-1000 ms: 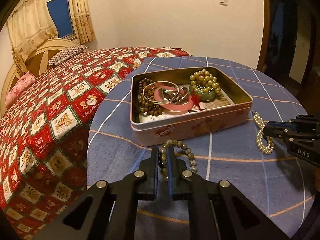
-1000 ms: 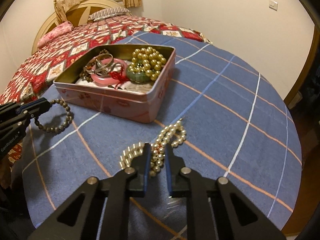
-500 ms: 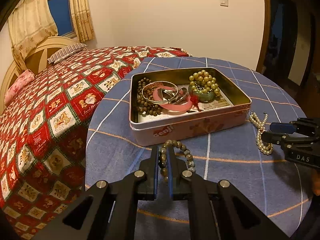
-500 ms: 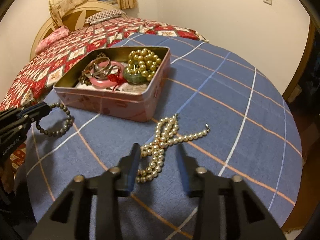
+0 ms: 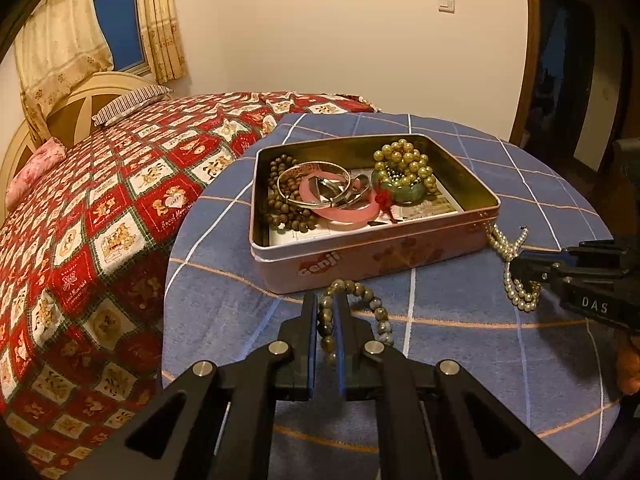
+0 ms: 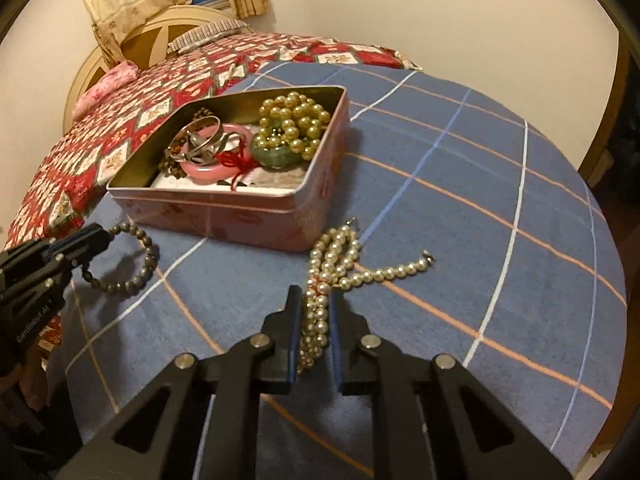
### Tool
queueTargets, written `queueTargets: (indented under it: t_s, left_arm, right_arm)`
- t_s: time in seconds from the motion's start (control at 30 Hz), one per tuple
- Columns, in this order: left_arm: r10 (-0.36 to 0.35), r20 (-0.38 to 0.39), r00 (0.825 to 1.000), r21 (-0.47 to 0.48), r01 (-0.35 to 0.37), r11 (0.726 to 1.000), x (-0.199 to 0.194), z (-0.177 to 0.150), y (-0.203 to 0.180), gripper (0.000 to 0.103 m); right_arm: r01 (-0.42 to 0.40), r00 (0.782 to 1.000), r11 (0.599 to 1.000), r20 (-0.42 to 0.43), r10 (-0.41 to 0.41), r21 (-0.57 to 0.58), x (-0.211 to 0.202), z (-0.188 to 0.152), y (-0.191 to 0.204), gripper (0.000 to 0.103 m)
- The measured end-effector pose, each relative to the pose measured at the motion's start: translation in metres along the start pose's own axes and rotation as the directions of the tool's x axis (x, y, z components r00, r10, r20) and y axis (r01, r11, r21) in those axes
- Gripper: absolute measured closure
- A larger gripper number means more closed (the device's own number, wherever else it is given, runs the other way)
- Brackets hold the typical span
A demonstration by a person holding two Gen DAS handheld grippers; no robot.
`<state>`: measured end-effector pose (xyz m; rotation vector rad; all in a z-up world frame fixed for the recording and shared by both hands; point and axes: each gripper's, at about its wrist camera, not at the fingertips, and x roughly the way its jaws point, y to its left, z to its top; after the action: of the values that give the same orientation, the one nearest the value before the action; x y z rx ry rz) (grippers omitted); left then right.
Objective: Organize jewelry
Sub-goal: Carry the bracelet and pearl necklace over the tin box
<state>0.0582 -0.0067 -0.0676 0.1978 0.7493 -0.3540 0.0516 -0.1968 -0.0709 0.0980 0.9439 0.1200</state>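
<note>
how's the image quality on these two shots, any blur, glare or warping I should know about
Left wrist view: warm indoor light, sharp; fisheye bends the wooden door frame; small glints on the silver bangles in the pink rectangular metal tin.
Right wrist view: slightly softer; dark vignette corners; the blue checked tablecloth lines curve; the pearl bead necklace catches highlights.

We've got the right gripper (image 6: 313,312) jaws, which just closed, pinching the pearl necklace (image 6: 334,258) on the blue checked tablecloth (image 6: 460,220) (pink tin (image 6: 256,222) just behind), left gripper (image 6: 98,238) clamping the dark bead bracelet (image 6: 132,276).
</note>
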Motion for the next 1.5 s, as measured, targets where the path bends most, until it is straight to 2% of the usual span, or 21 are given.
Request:
queueTargets:
  t_s: [0.33,0.4,0.63,0.7,0.77,0.8,1.03,1.1,1.13,1.3,1.5]
  left_arm:
    - [-0.005,0.029,1.0,0.002,0.005,1.0,-0.013,0.008,-0.001,0.096]
    - [-0.008,0.04,0.999,0.002,0.008,1.0,-0.017,0.011,-0.002,0.096]
    - [-0.015,0.057,0.998,0.011,0.014,1.0,-0.025,0.015,-0.006,0.096]
    - [-0.016,0.049,0.999,0.011,0.015,1.0,-0.023,0.014,-0.007,0.096]
    - [-0.018,0.043,0.999,0.011,0.018,1.0,-0.021,0.013,-0.007,0.096]
    - [-0.02,0.04,0.999,0.012,0.019,1.0,-0.02,0.012,-0.008,0.096]
    - [-0.025,0.029,0.999,0.007,0.025,1.0,-0.014,0.009,-0.008,0.096]
    - [-0.025,0.028,0.999,0.005,0.025,1.0,-0.014,0.009,-0.007,0.096]
    - [-0.026,0.028,0.999,0.004,0.026,1.0,-0.014,0.008,-0.007,0.096]
    - [-0.024,0.038,0.999,0.002,0.024,1.0,-0.016,0.009,-0.005,0.096]
    - [-0.022,0.06,0.998,0.008,0.022,1.0,-0.026,0.016,-0.005,0.096]
  right_arm:
    - [0.027,0.999,0.998,0.037,-0.025,-0.058,-0.015,-0.002,0.009,0.089]
    - [0.029,0.999,0.998,0.046,-0.027,-0.064,-0.02,-0.001,0.01,0.101]
    - [0.051,0.996,0.996,0.075,-0.045,-0.077,-0.031,0.002,0.013,0.1]
    - [0.058,0.997,0.995,0.064,-0.053,-0.082,-0.027,0.002,0.012,0.091]
    - [0.045,0.998,0.996,0.043,-0.042,-0.072,-0.022,0.003,0.012,0.058]
    - [0.037,0.999,0.997,0.038,-0.035,-0.07,-0.02,0.003,0.012,0.054]
    - [0.054,0.998,0.997,-0.04,-0.056,-0.049,0.005,0.002,0.011,0.055]
    - [0.069,0.997,0.996,-0.023,-0.07,-0.054,0.005,0.002,0.012,0.067]
    - [0.071,0.997,0.996,-0.02,-0.072,-0.056,0.005,0.002,0.012,0.086]
    - [0.085,0.996,0.991,-0.008,-0.087,-0.107,0.0,-0.001,0.019,0.088]
    - [0.093,0.995,0.985,0.045,-0.088,-0.144,-0.018,0.001,0.029,0.088]
